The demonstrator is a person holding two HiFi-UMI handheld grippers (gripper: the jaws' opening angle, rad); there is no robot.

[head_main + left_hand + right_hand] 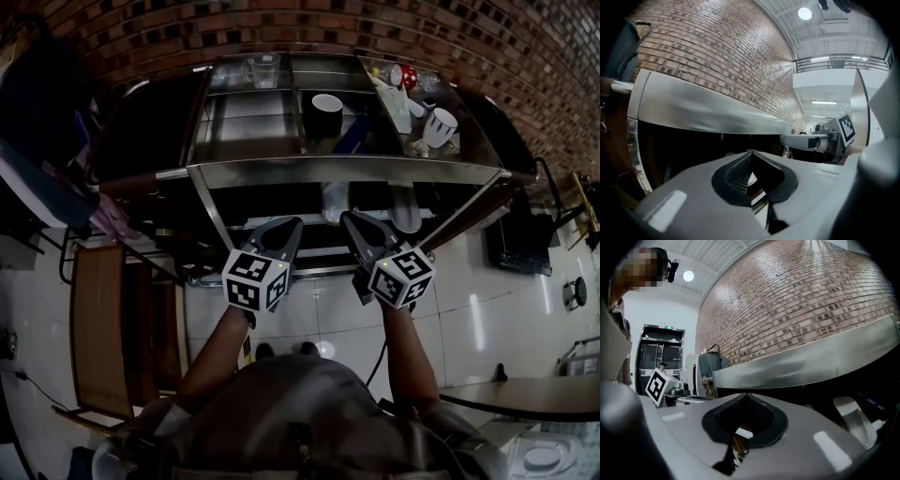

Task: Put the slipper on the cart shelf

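Nearest the person, the left gripper (291, 225) has its jaws pressed together with nothing between them. The right gripper (350, 219) is likewise closed and empty. Both hang just in front of the cart (347, 170), below its front rim.

The grey slipper (405, 208) looks to lie already on the lower shelf (319, 269), toward its right end. It is tucked under the front rim and sits just beyond the right gripper's tip. A second pale shape (333, 199) sits left of it, too dim to identify.

Risks:
- Closed jaws can only push. A nudge could slide the slipper toward the shelf's front edge and onto the floor.
- The rim overhangs the shelf, so a gripper lifted carelessly could strike it.
- That knock could jolt the top shelf, which carries a black mug (326, 113), a glass jug (262, 69) and a striped white mug (439, 127).

A wooden chair (98, 328) stands at the cart's left end, clear of the reach. The brick wall (375, 28) is behind.
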